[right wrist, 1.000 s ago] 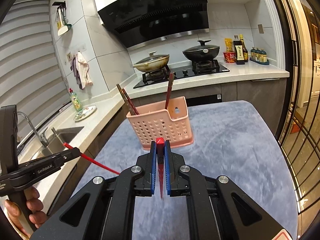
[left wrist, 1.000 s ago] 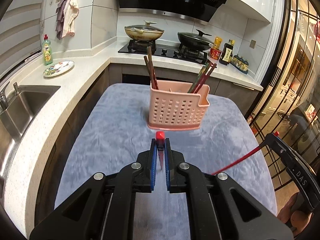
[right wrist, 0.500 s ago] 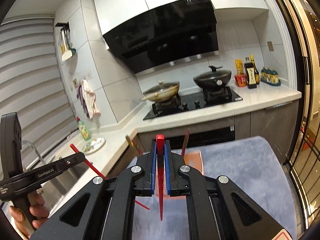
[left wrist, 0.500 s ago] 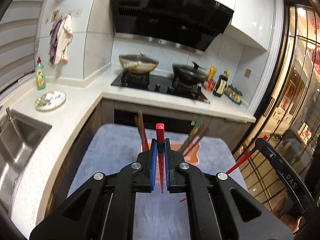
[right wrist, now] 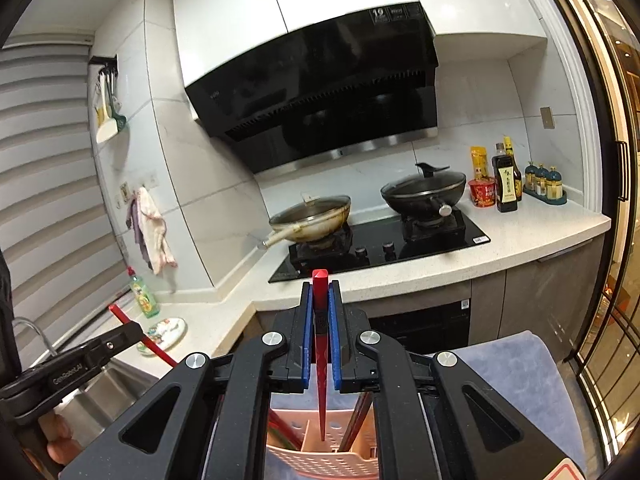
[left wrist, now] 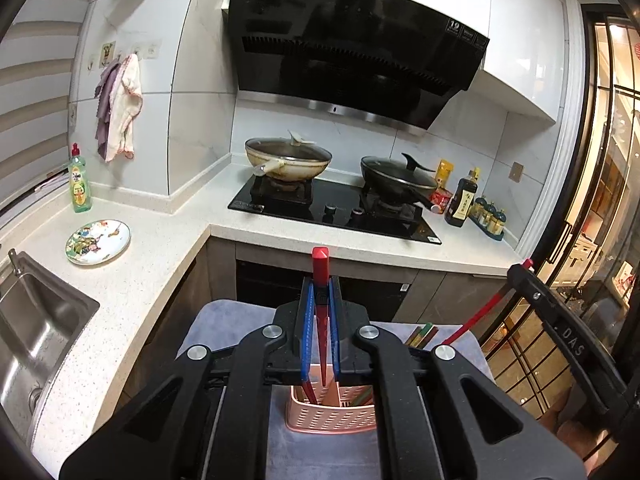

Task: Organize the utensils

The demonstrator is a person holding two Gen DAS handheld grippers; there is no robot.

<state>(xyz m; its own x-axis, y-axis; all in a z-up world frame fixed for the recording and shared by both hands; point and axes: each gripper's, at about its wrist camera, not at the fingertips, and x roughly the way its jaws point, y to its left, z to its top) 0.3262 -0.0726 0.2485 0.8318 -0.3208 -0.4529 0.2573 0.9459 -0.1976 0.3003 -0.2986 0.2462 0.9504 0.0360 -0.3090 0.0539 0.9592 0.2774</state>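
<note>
From the left wrist, the left gripper (left wrist: 320, 292) is clenched on a red chopstick (left wrist: 320, 280), its tip hanging over the pink utensil basket (left wrist: 332, 416) on the grey mat (left wrist: 224, 320).

From the right wrist, the right gripper (right wrist: 320, 296) grips its own red chopstick (right wrist: 320, 360), pointing down above the same basket (right wrist: 316, 464), where darker chopsticks (right wrist: 356, 420) lean.
</note>
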